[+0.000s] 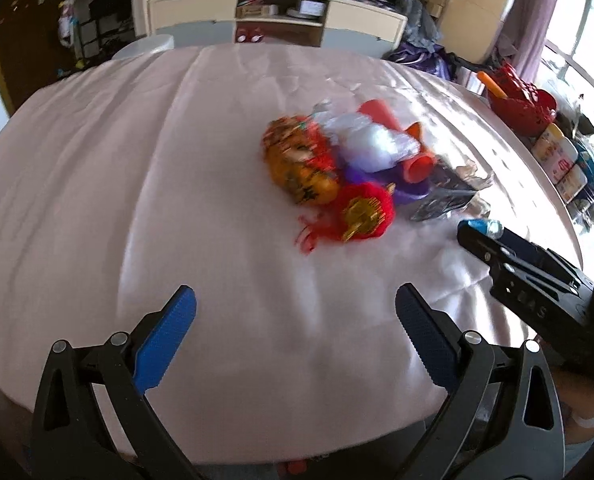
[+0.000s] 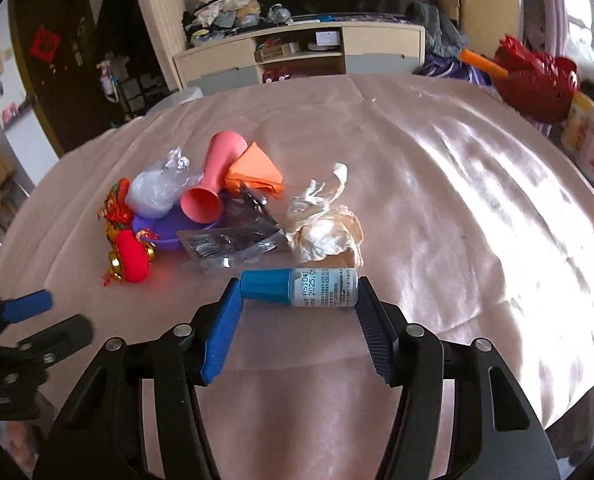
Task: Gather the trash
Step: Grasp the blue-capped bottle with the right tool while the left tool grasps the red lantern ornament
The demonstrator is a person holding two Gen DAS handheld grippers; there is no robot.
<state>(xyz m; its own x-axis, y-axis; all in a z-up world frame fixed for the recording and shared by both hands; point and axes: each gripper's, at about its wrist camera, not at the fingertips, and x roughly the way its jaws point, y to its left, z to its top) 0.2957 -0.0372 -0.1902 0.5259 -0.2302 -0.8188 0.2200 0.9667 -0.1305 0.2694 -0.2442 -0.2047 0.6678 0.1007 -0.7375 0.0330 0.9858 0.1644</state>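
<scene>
My right tongs (image 2: 299, 292) are clamped end to end on a small cylindrical bottle (image 2: 299, 287) with a blue cap and a pale printed label, lying crosswise between the ribbed blue pads, just above the glossy pink satin cloth covering the tabletop (image 2: 437, 184). My left tongs (image 1: 295, 336) stand wide apart with nothing between them, hovering over bare cloth.

Just beyond the bottle sits a crumpled cream paper wad (image 2: 323, 228), and beside it a flat, shiny foil packet (image 2: 233, 242). Left of those is a heap: a smooth pink plastic cup (image 2: 211, 184) tipped on its side, a folded orange sheet (image 2: 255, 172), a knotted clear plastic bag (image 2: 159, 190), a purple dish (image 2: 165, 226) underneath, and plush red-and-gold ornaments (image 2: 131, 260).

At the far right edge stand a red lattice basket (image 2: 535, 76) and labelled jars (image 2: 589, 140). A cluttered low cabinet (image 2: 297, 52) stands behind the tabletop.
</scene>
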